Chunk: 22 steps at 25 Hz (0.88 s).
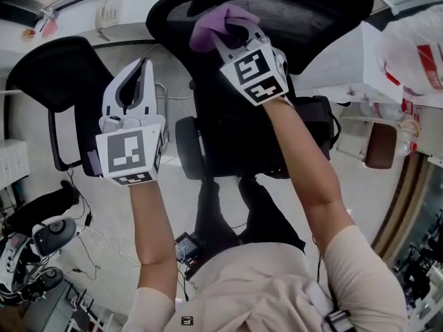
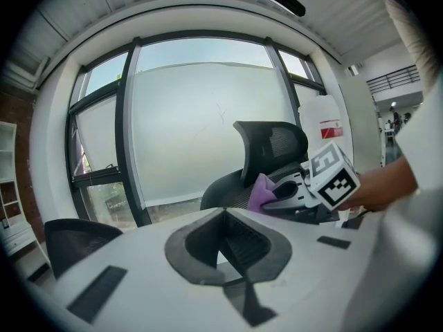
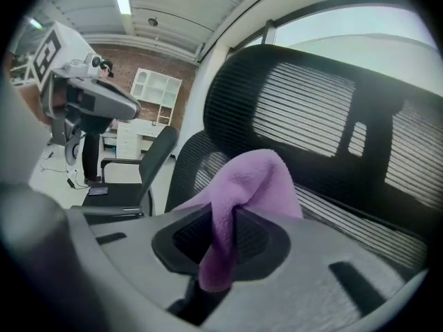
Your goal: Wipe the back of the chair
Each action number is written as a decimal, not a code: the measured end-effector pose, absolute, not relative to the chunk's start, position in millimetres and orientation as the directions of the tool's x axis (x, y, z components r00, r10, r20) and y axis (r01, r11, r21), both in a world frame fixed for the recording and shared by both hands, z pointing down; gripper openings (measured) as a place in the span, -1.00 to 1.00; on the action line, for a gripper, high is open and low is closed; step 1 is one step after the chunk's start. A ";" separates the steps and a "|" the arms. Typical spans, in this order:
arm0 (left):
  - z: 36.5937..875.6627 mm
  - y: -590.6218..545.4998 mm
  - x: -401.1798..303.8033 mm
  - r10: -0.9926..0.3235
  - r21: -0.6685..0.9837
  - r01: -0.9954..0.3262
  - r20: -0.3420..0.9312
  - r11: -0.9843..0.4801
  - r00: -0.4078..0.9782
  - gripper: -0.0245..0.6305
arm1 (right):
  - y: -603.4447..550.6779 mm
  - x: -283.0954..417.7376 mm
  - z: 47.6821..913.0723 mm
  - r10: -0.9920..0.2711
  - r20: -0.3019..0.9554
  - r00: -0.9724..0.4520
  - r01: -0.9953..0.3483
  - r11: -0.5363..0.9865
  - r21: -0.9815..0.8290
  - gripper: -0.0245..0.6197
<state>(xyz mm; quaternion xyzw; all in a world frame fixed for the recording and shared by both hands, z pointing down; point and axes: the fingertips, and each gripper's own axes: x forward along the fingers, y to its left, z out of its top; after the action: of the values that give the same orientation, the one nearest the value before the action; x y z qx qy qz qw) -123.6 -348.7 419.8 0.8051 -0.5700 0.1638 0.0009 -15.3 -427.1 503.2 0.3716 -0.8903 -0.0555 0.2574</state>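
Holding the purple cloth [image 3: 255,182] tight, your right gripper [image 3: 221,239] has its jaws clamped on a fold of it; only the right gripper view shows that pinch. The head view puts that gripper [image 1: 232,34] and cloth [image 1: 213,23] far out at the black mesh chair back [image 1: 311,16], though whether they touch I can't tell. From the left gripper view you get the side angle: cloth [image 2: 259,194] just below the headrest. Your left gripper [image 2: 227,246] hangs nearer and to the left [image 1: 138,81], jaws together on nothing. Count: one cloth, two grippers, two chairs, the second chair [image 1: 55,75] at far left.
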 end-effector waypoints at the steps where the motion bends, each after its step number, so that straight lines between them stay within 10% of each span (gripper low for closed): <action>1: 421.5 -350.9 -116.9 -0.915 -0.185 -0.916 0.269 -0.355 0.301 -0.90 | -431.5 -4.1 506.2 -0.695 0.421 -0.583 -0.643 0.711 0.284 -0.77; 13: 441.9 -371.3 31.8 -0.856 -0.196 -0.847 0.282 -0.494 0.433 -0.90 | -464.7 307.9 529.7 -0.852 0.481 -0.204 -0.891 0.365 0.269 -0.77; 22: 444.4 -367.2 66.6 -0.834 -0.190 -0.825 0.286 -0.532 0.472 -0.90 | -456.8 313.6 530.1 -0.846 0.480 -0.230 -0.881 0.391 0.266 -0.77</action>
<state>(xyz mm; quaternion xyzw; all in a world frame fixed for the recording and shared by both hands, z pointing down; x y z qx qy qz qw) 66.6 -367.2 444.4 0.8577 -0.4837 0.1738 -0.0126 313.6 -456.8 530.1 0.5511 -0.7837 0.0305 0.2849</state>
